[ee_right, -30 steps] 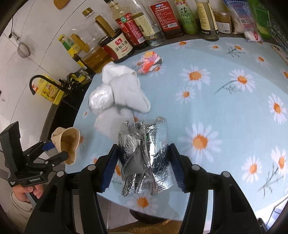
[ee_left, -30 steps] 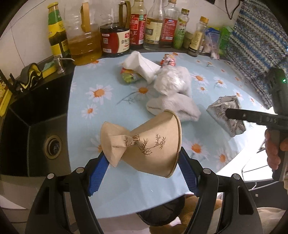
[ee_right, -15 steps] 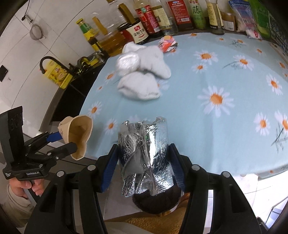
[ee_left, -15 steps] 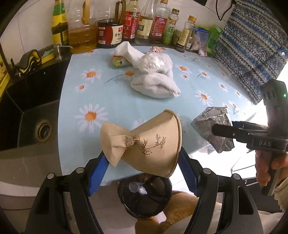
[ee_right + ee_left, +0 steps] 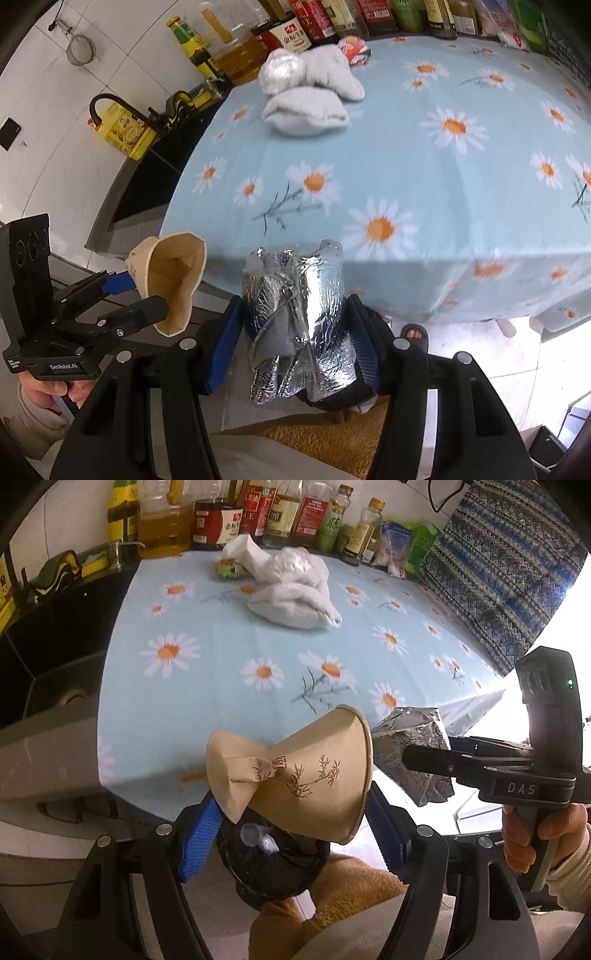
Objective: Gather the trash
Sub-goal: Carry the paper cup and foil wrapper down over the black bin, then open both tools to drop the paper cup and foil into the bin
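Crushed paper cup (image 5: pixel 295 775) was clamped in left gripper (image 5: pixel 291 827), above black bin (image 5: pixel 273 864) below table edge. Right gripper (image 5: pixel 295 332) pinched foil wrapper (image 5: pixel 295 325) alongside. Best centred over bin mouth before letting go, one item first.

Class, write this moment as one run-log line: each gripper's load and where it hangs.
left gripper: shut on crushed paper cup, over black bin | right gripper: shut on foil wrapper, past table edge
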Available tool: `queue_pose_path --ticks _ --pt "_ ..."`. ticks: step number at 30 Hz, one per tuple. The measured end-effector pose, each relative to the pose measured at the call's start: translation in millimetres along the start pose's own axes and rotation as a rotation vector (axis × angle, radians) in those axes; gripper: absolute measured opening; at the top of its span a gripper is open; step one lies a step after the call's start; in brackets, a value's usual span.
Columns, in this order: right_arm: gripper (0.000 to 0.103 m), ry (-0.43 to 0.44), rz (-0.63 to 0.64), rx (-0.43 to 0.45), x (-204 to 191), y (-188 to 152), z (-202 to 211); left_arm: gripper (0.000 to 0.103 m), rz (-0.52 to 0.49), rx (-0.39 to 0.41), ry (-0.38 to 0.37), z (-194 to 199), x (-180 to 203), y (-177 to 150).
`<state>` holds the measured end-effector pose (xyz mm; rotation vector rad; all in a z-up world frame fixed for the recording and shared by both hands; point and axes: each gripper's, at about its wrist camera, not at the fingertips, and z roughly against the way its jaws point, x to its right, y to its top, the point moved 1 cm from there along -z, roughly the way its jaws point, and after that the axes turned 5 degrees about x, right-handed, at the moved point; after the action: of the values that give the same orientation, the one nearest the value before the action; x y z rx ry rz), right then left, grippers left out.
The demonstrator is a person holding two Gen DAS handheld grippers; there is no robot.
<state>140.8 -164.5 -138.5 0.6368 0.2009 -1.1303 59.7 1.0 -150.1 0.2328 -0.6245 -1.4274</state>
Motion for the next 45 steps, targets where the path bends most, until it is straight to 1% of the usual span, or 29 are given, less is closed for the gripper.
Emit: queue_pose_path --ticks 3,7,13,17,21,28,32,36,43,44,45 --pt "0.057 0.008 -0.020 -0.023 0 -11 -6 0.073 0.007 -0.028 -0.002 -5 -1 -11" --pt "0.057 0.004 -0.039 -0.056 3 -25 -17 0.073 0.021 -0.093 -0.009 -18 -4 -31" --pt "0.057 -0.019 -0.072 -0.120 15 -47 -39 0.073 0.044 -0.167 -0.011 -39 -8 -57" --pt "0.057 -0.019 -0.144 -0.172 33 -59 -57 0.073 0.070 -0.203 -0.013 -53 -11 -69" --pt "0.057 -0.035 -0.178 -0.198 46 -68 -70 0.073 0.085 -0.248 -0.013 -73 -12 -81" --pt "0.057 -0.047 -0.202 -0.242 54 -81 -93 0.073 0.102 -0.343 -0.002 -110 -18 -107" --pt "0.057 -0.073 -0.191 -0.263 58 -88 -107 0.073 0.114 -0.373 0.000 -122 -20 -116" --pt "0.057 -0.074 -0.203 -0.282 62 -91 -117 0.073 0.138 -0.398 0.003 -132 -25 -125" --pt "0.058 -0.081 -0.223 -0.306 67 -96 -131 0.073 0.168 -0.412 -0.013 -141 -29 -125" --pt "0.060 -0.074 -0.233 -0.312 67 -96 -133 0.073 0.171 -0.413 -0.009 -142 -30 -125" --pt "0.066 -0.069 -0.240 -0.314 68 -95 -133 0.073 0.176 -0.416 -0.004 -142 -31 -125"
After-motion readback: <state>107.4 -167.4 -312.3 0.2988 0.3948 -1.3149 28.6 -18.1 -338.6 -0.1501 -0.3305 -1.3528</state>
